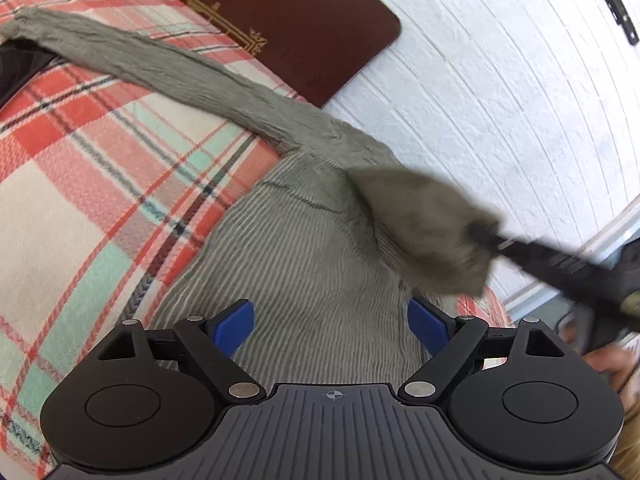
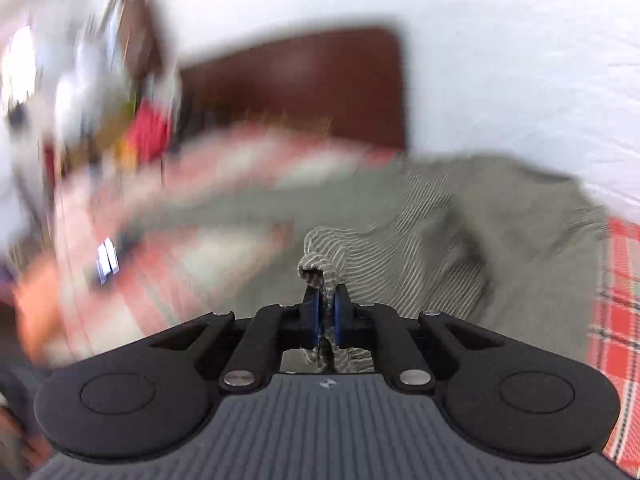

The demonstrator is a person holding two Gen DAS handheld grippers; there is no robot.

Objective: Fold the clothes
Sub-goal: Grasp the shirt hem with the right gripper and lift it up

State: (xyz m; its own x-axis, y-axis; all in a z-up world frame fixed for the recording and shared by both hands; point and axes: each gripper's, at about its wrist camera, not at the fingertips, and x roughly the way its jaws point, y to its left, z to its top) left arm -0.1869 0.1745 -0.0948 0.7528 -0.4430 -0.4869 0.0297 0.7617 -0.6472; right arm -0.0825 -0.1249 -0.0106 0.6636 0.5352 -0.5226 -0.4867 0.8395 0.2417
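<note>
The grey ribbed sweater (image 1: 304,240) lies on the plaid bedspread (image 1: 80,168), below the brown headboard (image 1: 304,16). The right tool (image 2: 327,312) is clenched on a bunched sleeve end; the left tool (image 1: 331,326) hangs released over the body. Carry the sleeve across flat, with the left tool pinning the body. Blur hides the right view's left side; the hem is cut off.

One grey ribbed garment (image 1: 304,248) counted, with one long sleeve (image 1: 160,68) seen stretched out. One plaid blanket (image 1: 80,184) counted. One brown headboard (image 1: 304,12) counted. Two grippers counted: left gripper (image 1: 331,330), right gripper (image 2: 327,312).
</note>
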